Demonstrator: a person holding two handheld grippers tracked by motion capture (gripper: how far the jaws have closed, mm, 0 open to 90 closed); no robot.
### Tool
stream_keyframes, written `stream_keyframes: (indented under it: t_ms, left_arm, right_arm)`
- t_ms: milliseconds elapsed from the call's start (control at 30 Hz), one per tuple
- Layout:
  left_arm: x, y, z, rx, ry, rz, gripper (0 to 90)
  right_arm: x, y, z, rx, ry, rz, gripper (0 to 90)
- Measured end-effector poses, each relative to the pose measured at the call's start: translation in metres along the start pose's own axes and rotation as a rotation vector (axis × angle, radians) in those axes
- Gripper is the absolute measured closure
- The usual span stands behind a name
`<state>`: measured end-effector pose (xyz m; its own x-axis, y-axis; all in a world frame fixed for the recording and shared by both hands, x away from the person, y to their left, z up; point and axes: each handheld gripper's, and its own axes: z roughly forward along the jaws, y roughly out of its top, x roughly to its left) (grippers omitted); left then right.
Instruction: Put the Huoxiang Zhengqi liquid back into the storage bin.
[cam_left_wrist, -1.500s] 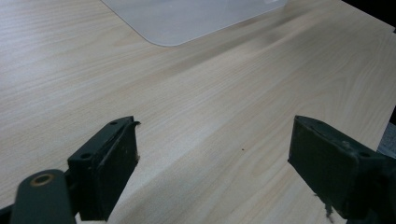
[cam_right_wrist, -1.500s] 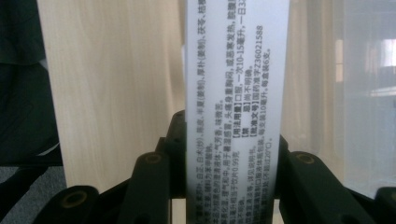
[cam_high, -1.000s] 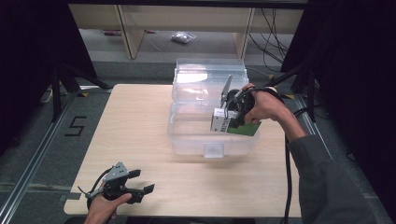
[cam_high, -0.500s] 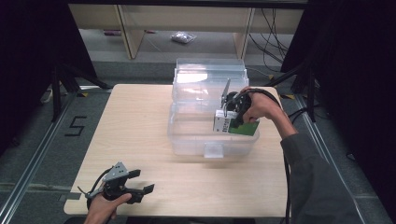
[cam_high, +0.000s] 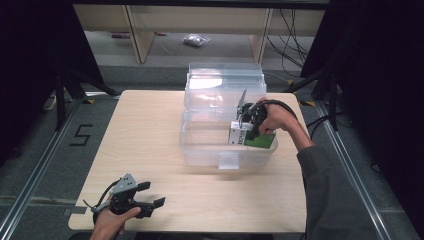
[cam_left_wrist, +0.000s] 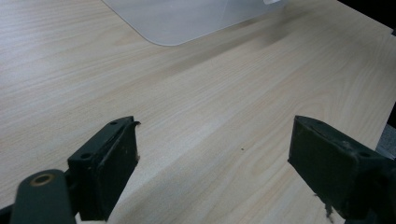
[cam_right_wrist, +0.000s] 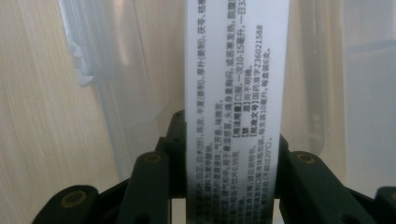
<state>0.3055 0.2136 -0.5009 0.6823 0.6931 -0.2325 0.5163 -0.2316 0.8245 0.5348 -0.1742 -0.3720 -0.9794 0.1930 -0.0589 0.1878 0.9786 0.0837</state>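
A light wooden table (cam_high: 150, 135) with rounded corners stands on a grey floor (cam_high: 45, 165). Metal rails (cam_high: 30, 180) run along the floor beside its left and right edges, and a black "5" (cam_high: 81, 135) is marked near the left rail. Beyond the far edge stands pale wooden shelving (cam_high: 135, 30), with black cables (cam_high: 292, 25) hanging at its right. Dark curtains (cam_high: 35, 50) close both sides.

Black tongs (cam_left_wrist: 215, 163) with 2 blocky jaws, brass rivets, trailing black cable; grey sleeve (cam_high: 327, 190).

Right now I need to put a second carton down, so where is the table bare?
Bare: the wooden table left of the clear bin, and the strip between bin and left gripper. Crowded: the bin's right end, where the right gripper holds the box.
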Motion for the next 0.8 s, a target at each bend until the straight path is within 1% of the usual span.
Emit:
stream_keyframes:
  t_ms: [33,67,133,167,200,233,267,300,333,367,400,433,467,500,533,600,633,667,700,733,767,800]
  left_arm:
    - [0.000,0.000,0.000,-0.004,-0.002,0.000,14.9]
    - [0.000,0.000,0.000,0.004,-0.001,0.001,14.9]
    - [0.000,0.000,0.000,0.004,0.003,0.002,14.9]
    - [0.000,0.000,0.000,0.006,0.003,-0.001,14.9]
    - [0.000,0.000,0.000,0.002,0.002,0.002,14.9]
    - [0.000,0.000,0.000,-0.004,-0.001,0.000,14.9]
    - [0.000,0.000,0.000,-0.004,-0.001,0.000,14.9]
    - [0.000,0.000,0.001,-0.009,-0.003,0.000,14.9]
    - [0.000,0.000,0.001,-0.009,-0.003,0.000,14.9]
    - [0.000,0.000,0.000,-0.005,-0.001,0.001,14.9]
    - [0.000,0.000,0.000,-0.006,-0.001,0.001,14.9]
    - [0.000,0.000,0.000,-0.005,0.000,0.002,14.9]
    - [0.000,0.000,0.000,-0.005,0.000,0.002,14.9]
    - [0.000,0.000,0.000,-0.006,0.000,0.001,14.9]
    - [0.000,0.000,0.000,-0.006,-0.001,0.001,14.9]
    - [0.000,0.000,0.000,-0.005,0.000,0.001,14.9]
    - [0.000,0.000,0.000,-0.006,-0.001,0.001,14.9]
    - [0.000,0.000,0.000,-0.006,0.000,0.001,14.9]
    - [0.000,0.000,0.000,-0.008,-0.002,0.001,14.9]
    - [0.000,0.000,0.000,0.001,0.001,-0.001,14.9]
    - [0.000,0.000,0.000,0.001,0.001,-0.001,14.9]
    - [0.000,0.000,-0.001,0.004,0.002,0.003,14.9]
  right_arm:
    - [0.000,0.000,0.002,0.005,0.004,0.009,65.1]
    - [0.000,-0.001,0.004,0.006,-0.002,0.007,65.1]
    - [0.000,-0.002,0.006,0.009,0.005,0.012,65.1]
    - [-0.002,-0.004,0.009,0.017,0.009,0.000,65.0]
    - [-0.001,-0.004,0.011,0.021,0.012,0.011,65.1]
    - [-0.003,-0.004,0.012,0.020,0.017,-0.001,65.0]
    - [-0.003,-0.004,0.012,0.020,0.017,-0.001,65.0]
    - [-0.007,-0.006,0.017,-0.027,0.007,-0.067,65.0]
    - [-0.007,-0.006,0.017,-0.027,0.007,-0.067,65.0]
    - [-0.004,-0.006,0.020,-0.019,0.022,-0.037,65.0]
    - [-0.002,-0.006,0.020,-0.012,0.021,-0.024,64.9]
    - [0.000,-0.006,0.022,-0.019,0.046,-0.009,64.9]
    - [-0.001,-0.007,0.023,-0.014,0.029,-0.026,64.9]
    - [-0.002,-0.007,0.025,-0.008,0.034,-0.044,64.9]
    - [-0.001,-0.007,0.026,-0.004,0.025,-0.033,64.9]
    - [-0.001,-0.007,0.027,-0.003,0.030,-0.032,64.8]
    - [-0.002,-0.006,0.030,-0.006,0.040,-0.055,64.8]
    - [-0.001,-0.006,0.031,-0.003,0.039,-0.048,64.8]
    - [-0.004,-0.007,0.033,-0.007,0.030,-0.082,64.8]
    - [0.000,-0.007,0.034,0.006,0.032,-0.038,64.8]
    - [-0.003,-0.008,0.037,-0.004,0.040,-0.074,64.8]
    - [0.002,-0.007,0.035,0.033,0.042,-0.005,64.7]
